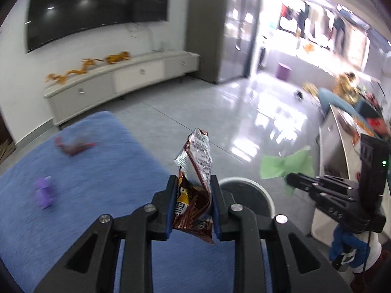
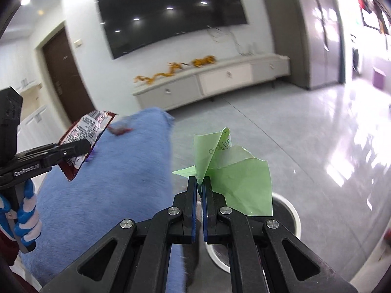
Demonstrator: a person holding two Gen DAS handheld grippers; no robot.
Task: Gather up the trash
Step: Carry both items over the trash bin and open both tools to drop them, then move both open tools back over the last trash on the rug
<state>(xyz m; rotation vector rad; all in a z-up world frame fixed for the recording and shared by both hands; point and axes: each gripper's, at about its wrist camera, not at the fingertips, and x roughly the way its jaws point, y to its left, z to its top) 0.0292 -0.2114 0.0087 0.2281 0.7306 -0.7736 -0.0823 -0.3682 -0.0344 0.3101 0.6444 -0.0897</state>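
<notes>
- Between the jaws of the left gripper (image 1: 194, 204) stood a snack wrapper (image 1: 195, 183), clamped near its lower half with the torn silvery top sticking up free beyond the jaw tips.
- That wrapper looked light and crinkly, a thin foil film; I judged it slippery and prone to slide out of a loose hold, so a firm pinch across a flattened, doubled part seemed the safest place to take it.
- Between the nearly closed jaws of the right gripper (image 2: 200, 183) sat a green paper (image 2: 234, 175), caught by one gathered corner, the rest fanning out ahead and to the right of the jaws.
- The paper appeared soft, almost weightless and easily torn; a hold at the bunched fold, as shown, looked better than one on a loose flap.
- Just ahead of and below both pairs of jaws was a round white-rimmed bin (image 1: 265, 194), partly hidden behind the jaws in each wrist view; neither piece was in it yet.
- Left of the left jaws, on a blue blanket (image 1: 97, 171), lay a red wrapper (image 1: 73, 145) and a small purple item (image 1: 44, 193), both blurred, well apart from either gripper.
- Both looked small and light; which of them counted as trash I could not tell for certain.
</notes>
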